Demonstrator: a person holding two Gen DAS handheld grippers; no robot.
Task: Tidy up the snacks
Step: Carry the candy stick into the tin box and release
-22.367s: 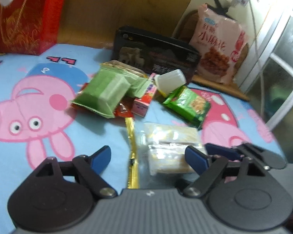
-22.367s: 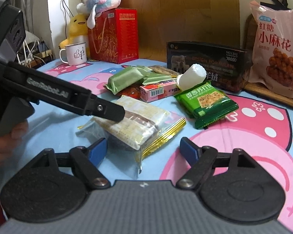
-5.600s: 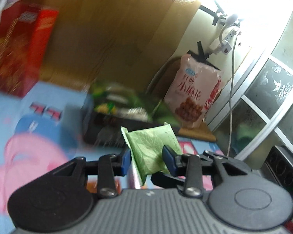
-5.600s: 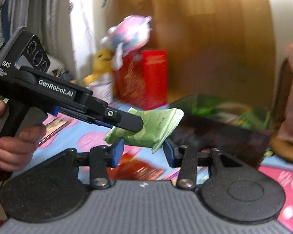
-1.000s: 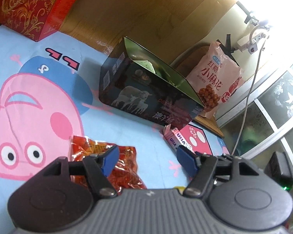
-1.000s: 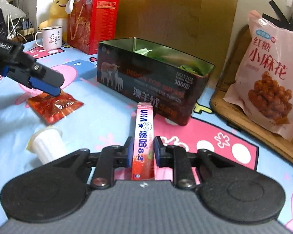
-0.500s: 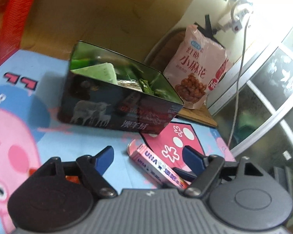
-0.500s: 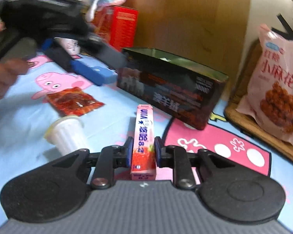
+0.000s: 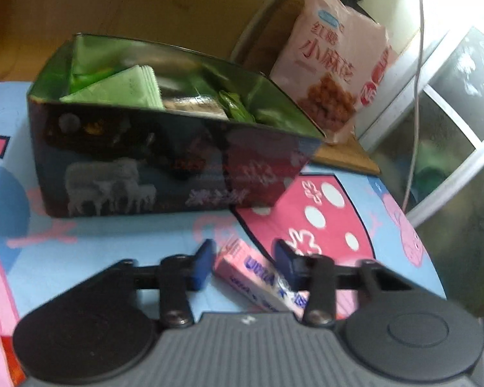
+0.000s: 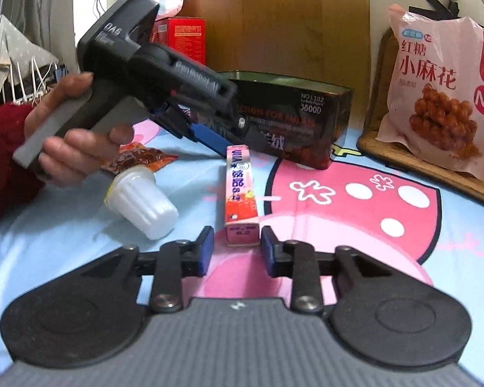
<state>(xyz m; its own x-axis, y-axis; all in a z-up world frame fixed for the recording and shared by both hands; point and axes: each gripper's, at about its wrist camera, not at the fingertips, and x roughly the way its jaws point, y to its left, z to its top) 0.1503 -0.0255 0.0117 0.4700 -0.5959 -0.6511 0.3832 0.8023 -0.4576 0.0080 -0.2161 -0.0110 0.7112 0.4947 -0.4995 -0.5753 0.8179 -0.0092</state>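
Left gripper [image 9: 243, 264] swung over, jaws closing, gripping pink box [image 10: 240, 187], right gripper [image 10: 237, 248] narrowing, unclamped

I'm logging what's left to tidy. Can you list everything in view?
Tin: 1, dark, open, back of mat.
Green packets: several, inside tin.
Pink box: 1, on mat before tin.
Jelly cup: 1, white, on its side left of pink box.
Red packet: 1, behind jelly cup.
Snack bag: 1, pink, propped far right.
Red box: 1, back left.
Left gripper: 1, jaws just closing about pink box's far end; grip unclear.
Right gripper: 1, jaws just closing, not pressing pink box's near end.
Hand: 1, holding left gripper.
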